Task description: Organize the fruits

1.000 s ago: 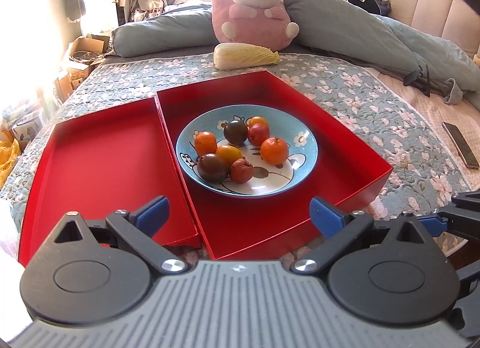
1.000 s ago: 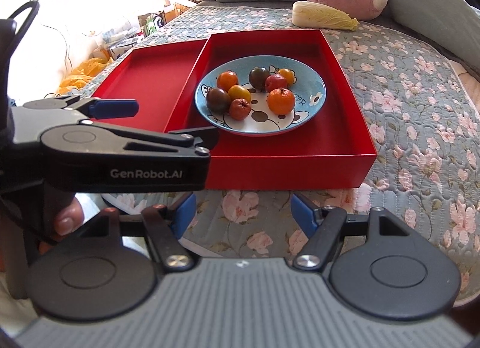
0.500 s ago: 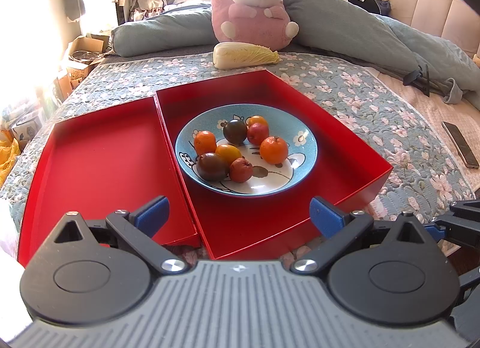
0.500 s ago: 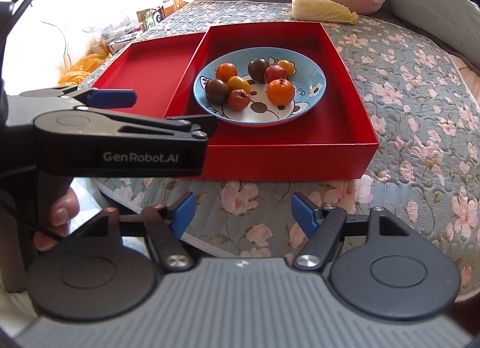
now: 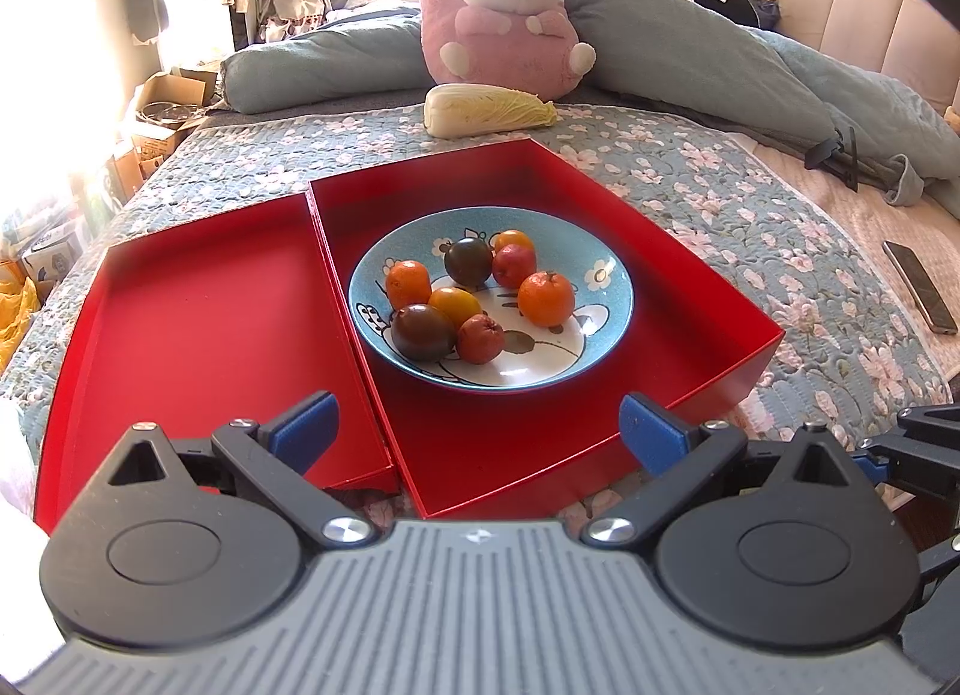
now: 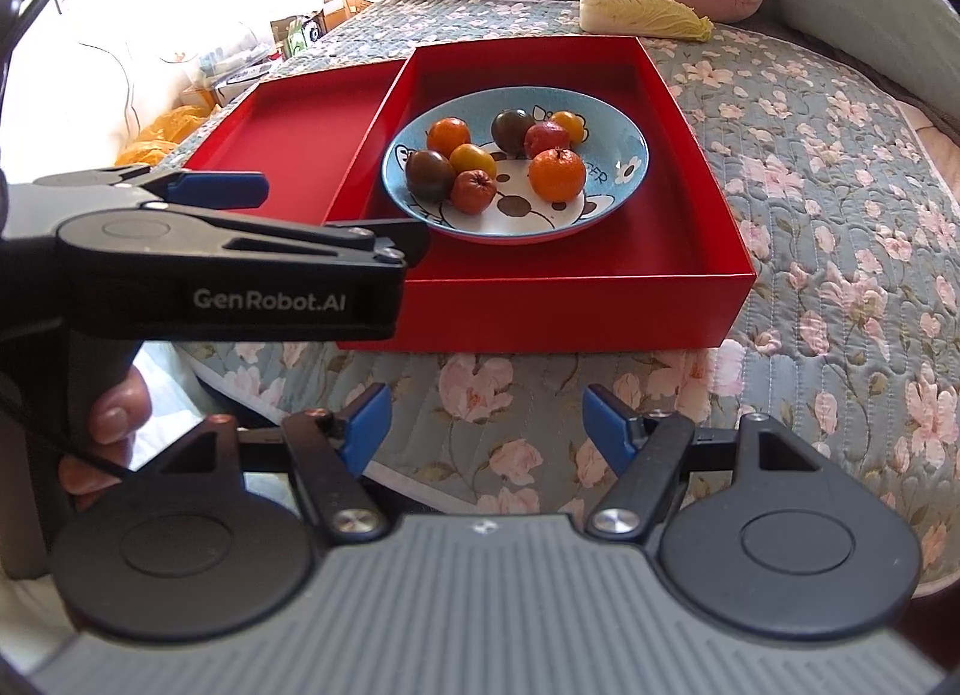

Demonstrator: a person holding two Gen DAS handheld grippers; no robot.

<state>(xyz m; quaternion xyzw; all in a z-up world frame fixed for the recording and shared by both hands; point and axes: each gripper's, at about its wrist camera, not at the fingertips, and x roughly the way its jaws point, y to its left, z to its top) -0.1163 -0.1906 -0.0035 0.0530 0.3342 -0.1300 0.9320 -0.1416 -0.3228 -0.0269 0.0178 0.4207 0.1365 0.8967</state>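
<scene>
Both claws hang apart and hold nothing — our left claw [image 5: 474, 425] sits low over the near edge of the red trays, and our right claw [image 6: 486, 416] waits further back, over the bed's quilt [image 6: 840, 203], short of the trays. From the right view we see the left tool side-on, a hand [image 6: 105, 431] wrapped round its grip.

The fruits all lie together in the blue plate [image 5: 606, 299], which stands in the right tray [image 5: 690, 335]. We count seven: a large orange one [image 5: 546, 298] alone toward the right, two dark ones [image 5: 423, 331] [image 5: 468, 261], two red [image 5: 480, 339] [image 5: 513, 265], and more orange and yellow pieces touching them in a loose cluster. The left tray [image 5: 198, 335] lies bare, its wall just beside the right tray's — likely so sorted fruit has only a short way to travel.

Mixed colours heaped on one plate beside a bare tray would fit sorting yet to come; it would equally fit fruit gathered up onto the plate. We cannot settle which. A cabbage [image 5: 489, 108] and a plush toy [image 5: 504, 17] rest beyond the trays, well apart from the plate, and a phone [image 5: 918, 286] lies off to the right.
</scene>
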